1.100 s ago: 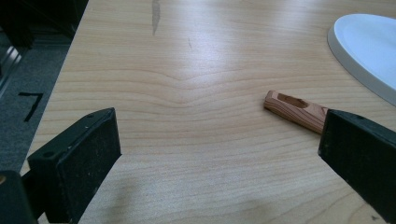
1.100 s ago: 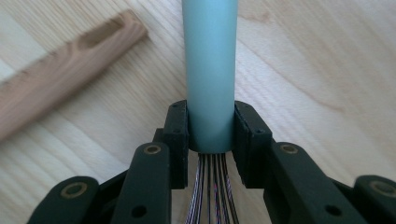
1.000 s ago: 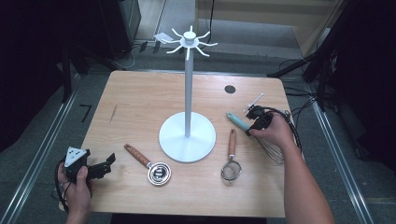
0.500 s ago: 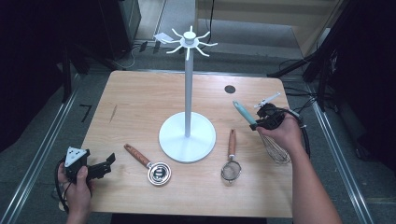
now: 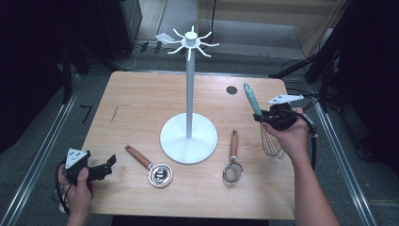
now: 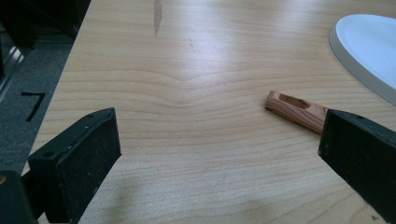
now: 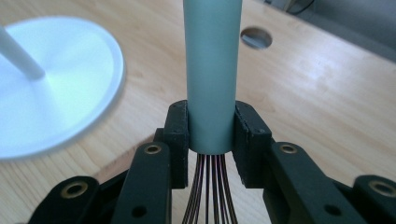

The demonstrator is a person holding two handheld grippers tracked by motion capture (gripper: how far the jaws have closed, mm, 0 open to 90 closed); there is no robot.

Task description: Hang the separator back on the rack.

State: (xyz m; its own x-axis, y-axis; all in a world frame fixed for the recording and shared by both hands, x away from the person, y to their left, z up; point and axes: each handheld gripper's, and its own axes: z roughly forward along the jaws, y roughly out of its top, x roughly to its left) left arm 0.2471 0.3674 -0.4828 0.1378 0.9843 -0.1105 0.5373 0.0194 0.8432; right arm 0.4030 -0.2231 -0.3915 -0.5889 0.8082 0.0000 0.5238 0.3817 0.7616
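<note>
whisk lifted off tabletop

whisk [image 5: 261,120] rose since the earlier frame, handle now up, wires hanging. right hand-held gripper [image 5: 272,118] was clamped on its teal handle, above the tabletop [image 5: 141,103] right edge. left hand-held gripper [image 5: 107,165] was wide open, empty.

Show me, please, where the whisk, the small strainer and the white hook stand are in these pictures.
whisk [image 5: 252,100]: high view, on its teal handle above the right gripper.
small strainer [image 5: 232,172]: high view, on its mesh bowl.
white hook stand [image 5: 189,89]: high view, on its upright pole.
</note>
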